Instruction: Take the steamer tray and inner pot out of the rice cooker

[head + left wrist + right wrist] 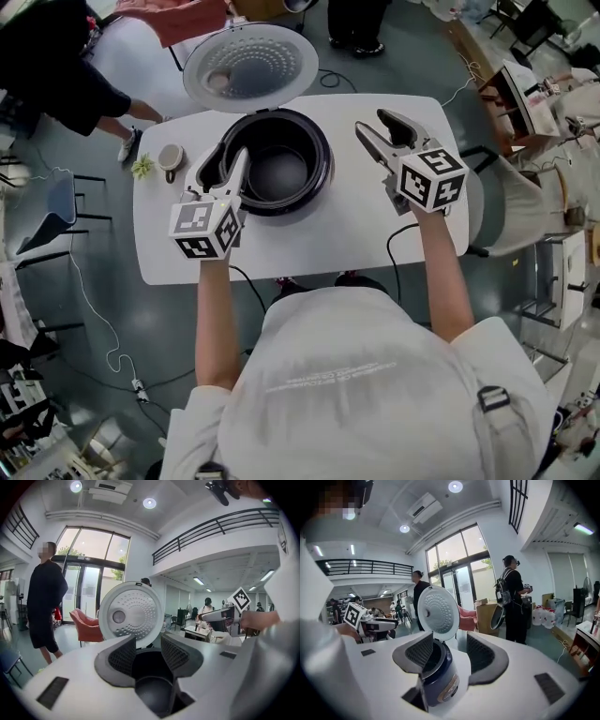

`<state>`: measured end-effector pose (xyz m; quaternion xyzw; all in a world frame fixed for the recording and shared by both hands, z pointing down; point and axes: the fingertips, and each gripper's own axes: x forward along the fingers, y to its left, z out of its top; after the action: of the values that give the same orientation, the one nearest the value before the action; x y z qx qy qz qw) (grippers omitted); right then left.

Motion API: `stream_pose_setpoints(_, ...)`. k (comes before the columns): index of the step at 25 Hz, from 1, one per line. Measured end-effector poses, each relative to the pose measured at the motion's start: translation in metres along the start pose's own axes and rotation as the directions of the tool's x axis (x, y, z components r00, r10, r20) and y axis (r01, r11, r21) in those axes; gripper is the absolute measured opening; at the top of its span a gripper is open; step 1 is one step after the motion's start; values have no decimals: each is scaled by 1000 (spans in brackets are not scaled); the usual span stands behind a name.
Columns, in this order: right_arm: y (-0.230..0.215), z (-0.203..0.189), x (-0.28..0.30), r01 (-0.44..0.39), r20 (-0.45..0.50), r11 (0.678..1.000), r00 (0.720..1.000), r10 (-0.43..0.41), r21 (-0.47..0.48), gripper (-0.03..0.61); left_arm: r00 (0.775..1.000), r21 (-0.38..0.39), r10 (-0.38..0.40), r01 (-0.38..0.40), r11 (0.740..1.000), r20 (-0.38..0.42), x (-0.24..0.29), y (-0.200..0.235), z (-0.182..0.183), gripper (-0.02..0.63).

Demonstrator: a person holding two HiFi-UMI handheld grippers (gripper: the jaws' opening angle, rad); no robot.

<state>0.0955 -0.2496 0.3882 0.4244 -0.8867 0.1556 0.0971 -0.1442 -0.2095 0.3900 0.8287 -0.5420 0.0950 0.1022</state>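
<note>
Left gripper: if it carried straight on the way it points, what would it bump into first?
Probably the open rice cooker, right ahead of the left gripper; its raised lid stands behind.

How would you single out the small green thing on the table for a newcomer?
Start at the white table and its open rice cooker. Two small things lie left of the cooker in the head view, by the table's edge. The green thing is the outer one, tufty and leaf-coloured; its neighbour, a round brown-rimmed piece, sits nearer the cooker.
</note>
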Motion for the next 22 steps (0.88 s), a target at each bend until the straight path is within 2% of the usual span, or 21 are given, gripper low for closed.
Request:
stream_pose_setpoints(4,24,-10,21,-45,-42,999,998,45,6,238,998,-12,45,-45,999,-33,-10,24,-16,179)
stream_pose_setpoints(9,42,-33,42,-78,-122,997,989,80,17,242,994,-20,60,-62,998,-91,-9,41,-42,179)
stream_pose_setpoints(16,52,-64,66,-82,-212,996,973,87,31,245,982,-25,49,-54,998,-180,4,53,-77,179)
stream_pose_setpoints(22,50,-90,83,-71,-289,996,954,82,48,245,963,-20,50,-58,998,-263,15,64,-102,179)
